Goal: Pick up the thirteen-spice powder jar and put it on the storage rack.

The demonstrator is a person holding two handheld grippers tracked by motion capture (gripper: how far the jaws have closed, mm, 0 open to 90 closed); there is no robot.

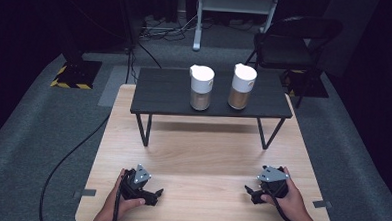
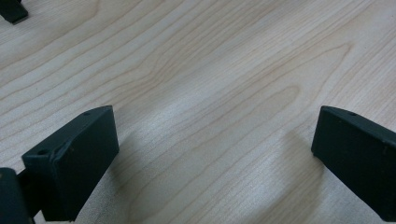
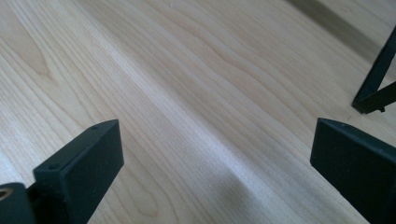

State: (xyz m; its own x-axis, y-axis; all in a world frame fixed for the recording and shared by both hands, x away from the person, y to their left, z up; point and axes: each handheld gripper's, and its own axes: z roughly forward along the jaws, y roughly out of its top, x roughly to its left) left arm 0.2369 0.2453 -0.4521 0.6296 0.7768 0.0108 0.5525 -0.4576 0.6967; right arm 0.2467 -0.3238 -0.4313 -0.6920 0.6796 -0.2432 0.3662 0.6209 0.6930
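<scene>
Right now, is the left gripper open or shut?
Open: the left gripper has its jaws standing wide apart, with bare wooden table between them.

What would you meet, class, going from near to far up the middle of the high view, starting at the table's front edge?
Light wooden table → black raised shelf → two white-lidded jars standing on it → grey carpet → white stand.

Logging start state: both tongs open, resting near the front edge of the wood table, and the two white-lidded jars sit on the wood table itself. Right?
One thing is off. The two white-lidded jars stand on the small black raised table, not on the wood table itself; the high view shows it. The rest holds: left tongs and right tongs are open near the front edge.
</scene>
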